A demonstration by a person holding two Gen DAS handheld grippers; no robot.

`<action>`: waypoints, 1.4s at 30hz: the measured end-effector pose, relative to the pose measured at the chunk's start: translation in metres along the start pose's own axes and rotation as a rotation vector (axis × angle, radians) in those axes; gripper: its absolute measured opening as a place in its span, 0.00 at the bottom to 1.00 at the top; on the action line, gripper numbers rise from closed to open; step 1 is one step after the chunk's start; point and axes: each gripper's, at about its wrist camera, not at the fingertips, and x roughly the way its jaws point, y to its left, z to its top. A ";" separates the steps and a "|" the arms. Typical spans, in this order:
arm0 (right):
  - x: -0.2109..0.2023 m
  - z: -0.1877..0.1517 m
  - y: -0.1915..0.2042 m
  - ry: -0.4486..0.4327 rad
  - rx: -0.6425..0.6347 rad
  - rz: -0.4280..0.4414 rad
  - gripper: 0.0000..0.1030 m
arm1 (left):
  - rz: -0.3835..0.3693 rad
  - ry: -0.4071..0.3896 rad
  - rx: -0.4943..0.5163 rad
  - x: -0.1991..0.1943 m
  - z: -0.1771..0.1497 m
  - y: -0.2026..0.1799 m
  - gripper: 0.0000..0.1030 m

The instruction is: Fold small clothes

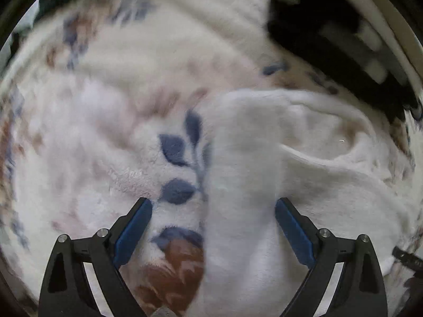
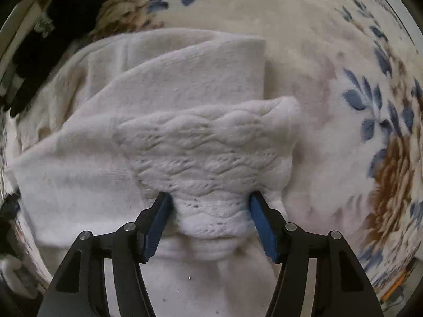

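A small white garment (image 2: pixel 185 84) lies partly folded on a floral fleece blanket (image 2: pixel 330 52). Its knitted, wavy-patterned end (image 2: pixel 208 145) bunches up between the blue pads of my right gripper (image 2: pixel 210 195). The jaws stand apart around that bunch and do not squeeze it. In the left wrist view the same white garment (image 1: pixel 243 158) runs as a strip up the blanket (image 1: pixel 119 132). My left gripper (image 1: pixel 213 201) hangs wide open just above it, pointing down. The strip lies between its fingers, closer to the right one. This view is blurred.
A pile of dark clothing (image 1: pixel 330 39) lies at the blanket's upper right edge in the left wrist view. The same dark clothing (image 2: pixel 39 39) sits at the upper left in the right wrist view. Blue and brown flower prints cover the blanket around the garment.
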 end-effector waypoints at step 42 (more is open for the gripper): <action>0.016 0.134 -0.091 0.260 -0.081 0.592 0.13 | -0.102 0.167 0.269 -0.060 -0.410 -0.304 0.03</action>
